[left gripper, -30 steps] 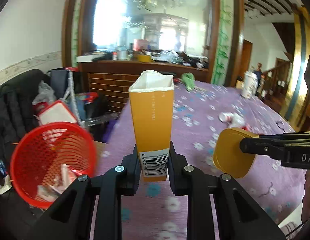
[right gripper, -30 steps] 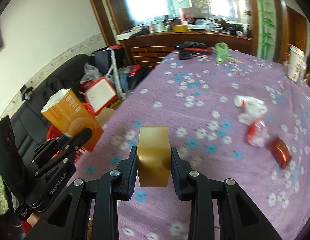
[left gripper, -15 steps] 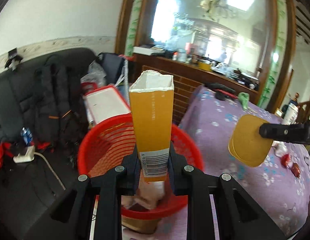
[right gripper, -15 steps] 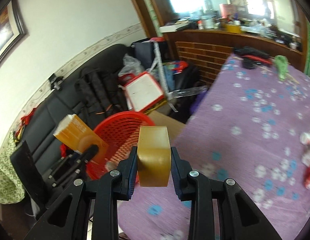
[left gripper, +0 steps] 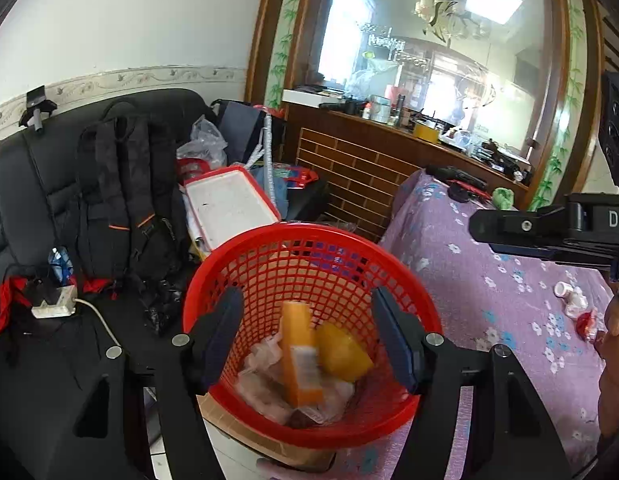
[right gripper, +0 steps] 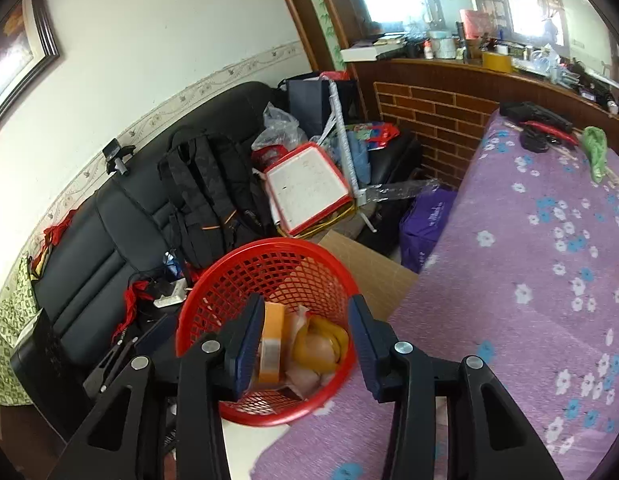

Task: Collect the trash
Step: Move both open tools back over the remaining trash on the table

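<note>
Left wrist: both grippers, left gripper (left gripper: 305,336) and right gripper (right gripper: 305,344), just opened, empty. Crumpled wrappers (left gripper: 575,306) at 3 o'clock: light, soft, pinch mid-bulk.

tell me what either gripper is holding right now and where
Nothing: both the left gripper and right gripper are open and empty; the orange carton and yellow lid lie in the red basket.

The letters "DA" stand in pale capitals on the black body of the right gripper (left gripper: 557,236), cut off by the right edge of the left wrist view. A white barcode label shows on the orange carton (left gripper: 300,354) lying in the red basket (left gripper: 309,240), its digits too blurred to read. No other text is legible.
</note>
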### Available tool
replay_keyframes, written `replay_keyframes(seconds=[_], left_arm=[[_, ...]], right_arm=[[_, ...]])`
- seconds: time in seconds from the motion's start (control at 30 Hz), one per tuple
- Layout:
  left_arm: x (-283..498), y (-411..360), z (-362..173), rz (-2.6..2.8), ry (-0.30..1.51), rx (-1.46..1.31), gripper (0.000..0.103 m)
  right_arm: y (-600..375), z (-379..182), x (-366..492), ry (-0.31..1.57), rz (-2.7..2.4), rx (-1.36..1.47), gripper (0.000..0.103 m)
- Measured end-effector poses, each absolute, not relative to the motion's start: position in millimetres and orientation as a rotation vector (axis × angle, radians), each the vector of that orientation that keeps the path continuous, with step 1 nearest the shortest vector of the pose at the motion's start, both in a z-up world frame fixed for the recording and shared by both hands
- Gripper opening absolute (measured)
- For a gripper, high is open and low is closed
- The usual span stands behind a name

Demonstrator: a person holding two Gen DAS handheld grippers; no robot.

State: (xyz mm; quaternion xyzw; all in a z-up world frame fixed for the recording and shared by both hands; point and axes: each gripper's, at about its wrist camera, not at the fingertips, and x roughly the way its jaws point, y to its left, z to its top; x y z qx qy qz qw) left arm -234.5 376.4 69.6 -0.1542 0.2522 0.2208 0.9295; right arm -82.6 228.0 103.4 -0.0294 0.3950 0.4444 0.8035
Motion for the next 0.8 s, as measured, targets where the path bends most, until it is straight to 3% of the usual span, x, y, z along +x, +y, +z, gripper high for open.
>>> replay_keyframes(seconds=[0.2, 0.8], left_arm=[[-225, 344, 74, 0.380, 0.519, -0.285, 0.065], [-158, 151, 70, 0.024, 0.646, -0.050, 0.071]], right_arm=[[166, 103, -85, 0.826, 0.888, -0.043, 0.059], [-104, 69, -51, 0.838, 0.481, 0.103, 0.060]])
